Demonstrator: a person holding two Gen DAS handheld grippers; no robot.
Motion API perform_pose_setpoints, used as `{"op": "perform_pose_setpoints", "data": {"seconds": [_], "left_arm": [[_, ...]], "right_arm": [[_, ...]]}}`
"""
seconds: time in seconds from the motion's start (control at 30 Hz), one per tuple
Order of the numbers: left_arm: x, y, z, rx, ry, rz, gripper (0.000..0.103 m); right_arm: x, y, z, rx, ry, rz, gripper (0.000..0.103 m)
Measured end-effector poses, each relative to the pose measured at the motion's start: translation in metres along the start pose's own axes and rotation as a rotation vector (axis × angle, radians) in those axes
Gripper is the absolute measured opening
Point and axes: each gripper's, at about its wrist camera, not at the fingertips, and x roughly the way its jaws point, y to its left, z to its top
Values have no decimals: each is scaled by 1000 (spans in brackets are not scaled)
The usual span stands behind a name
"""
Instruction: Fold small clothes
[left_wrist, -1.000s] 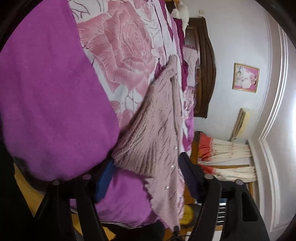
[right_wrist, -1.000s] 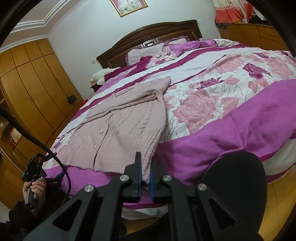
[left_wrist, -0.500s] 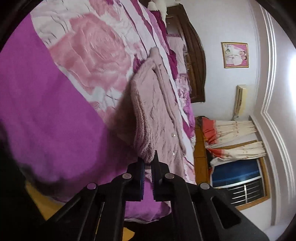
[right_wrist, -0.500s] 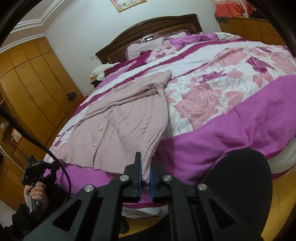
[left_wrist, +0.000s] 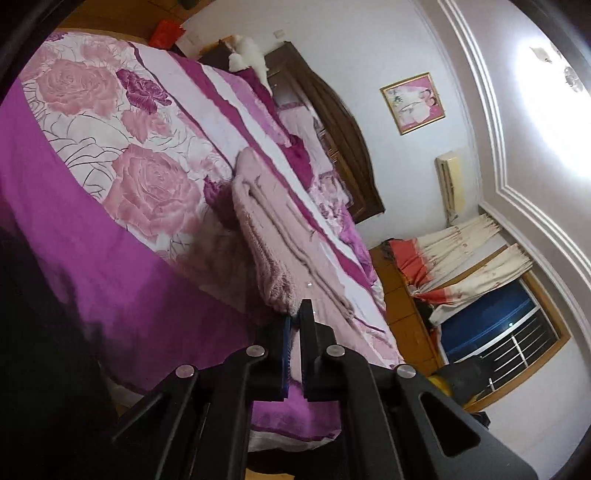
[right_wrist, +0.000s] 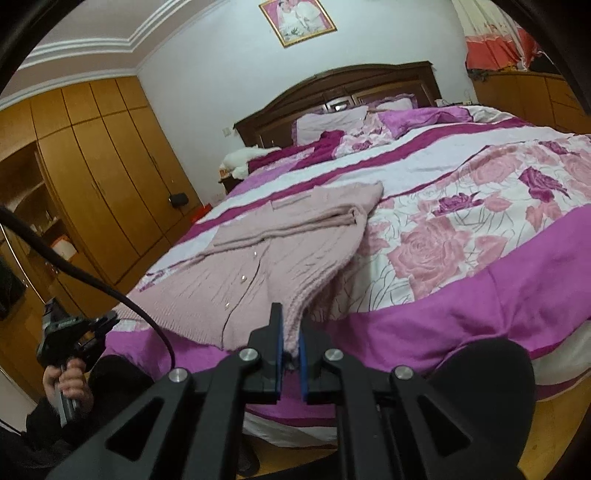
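Note:
A pale pink knitted cardigan (right_wrist: 280, 251) lies spread on the bed (right_wrist: 480, 302), its sleeves folded across the chest. My right gripper (right_wrist: 290, 328) is shut on the near right hem corner and holds it slightly off the cover. In the left wrist view the cardigan (left_wrist: 266, 236) runs away from me, and my left gripper (left_wrist: 295, 314) is shut on its other hem corner, raised above the purple band of the cover. The right wrist view also shows the left gripper (right_wrist: 107, 321) at the bed's left corner, held by a hand (right_wrist: 68, 376).
The bed has a rose-patterned cover, pillows and a dark wooden headboard (right_wrist: 351, 85). A wooden wardrobe (right_wrist: 110, 184) lines the left wall. A white plush toy (right_wrist: 240, 158) sits beside the headboard. A black cable (right_wrist: 110, 291) crosses the lower left. A curtained window (left_wrist: 498, 321) is on the far side.
My left gripper went from open around the hem to shut on it, then rose and rolled, lifting that corner. My right gripper kept its grip and lifted slightly.

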Motion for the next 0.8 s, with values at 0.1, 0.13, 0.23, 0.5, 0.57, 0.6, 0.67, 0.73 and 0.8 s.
{"op": "perform_pose_setpoints", "data": {"seconds": [0.1, 0.13, 0.23, 0.5, 0.57, 0.6, 0.67, 0.73, 0.8], "left_arm": [[-10, 4, 1, -56, -11, -34, 0], [-12, 5, 2, -69, -13, -51, 0], [-24, -1, 2, -66, -33, -72, 0], [-77, -20, -17, 19, -49, -55, 0], [-91, -25, -23, 24, -55, -49, 0], [-96, -27, -25, 27, -60, -48, 0], [-107, -31, -28, 29, -71, -54, 0], [-115, -36, -30, 34, -78, -67, 0], [-120, -40, -31, 48, -87, -70, 0]], "right_arm": [[-9, 6, 5, -21, -24, 9, 6], [-14, 10, 7, -31, -36, 12, 6], [-31, 18, 13, -47, -78, 17, 6], [-79, 21, 16, -25, -134, 14, 6], [-90, 23, 12, -25, -133, 4, 6], [-94, 24, 10, -27, -131, 7, 6], [-103, 29, 4, -38, -125, 10, 6], [-109, 34, -2, -51, -122, 7, 6], [-114, 37, -6, -52, -125, 8, 6]]}}
